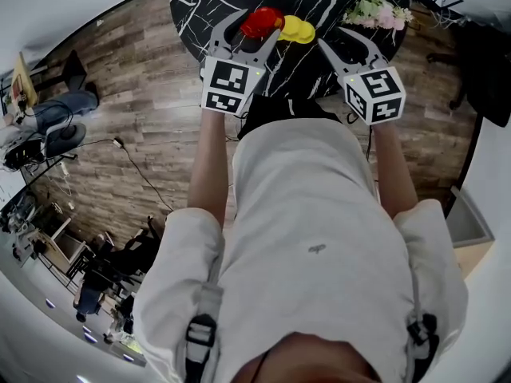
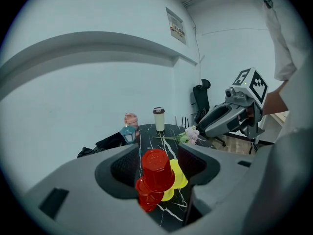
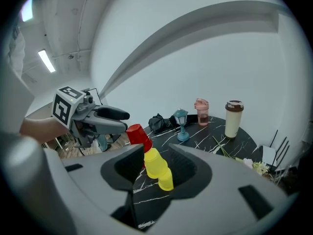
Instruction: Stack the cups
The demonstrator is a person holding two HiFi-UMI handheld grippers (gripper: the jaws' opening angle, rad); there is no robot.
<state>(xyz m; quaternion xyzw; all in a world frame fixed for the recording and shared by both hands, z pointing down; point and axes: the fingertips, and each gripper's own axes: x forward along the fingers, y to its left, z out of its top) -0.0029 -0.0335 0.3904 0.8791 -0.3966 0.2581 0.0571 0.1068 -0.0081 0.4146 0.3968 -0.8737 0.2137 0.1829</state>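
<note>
Above the table [image 1: 200, 6], left gripper [image 1: 255, 27] slants down, fingers spread around red cup [image 1: 263, 18]; right gripper [image 1: 335, 37] likewise spread

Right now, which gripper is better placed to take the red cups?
Left, probably. The red cups sit between the open jaws of the left gripper; the right gripper faces the yellow cups, with the red cups beyond them.

Overhead head view; low gripper views across table [image 1: 200, 6]
</note>
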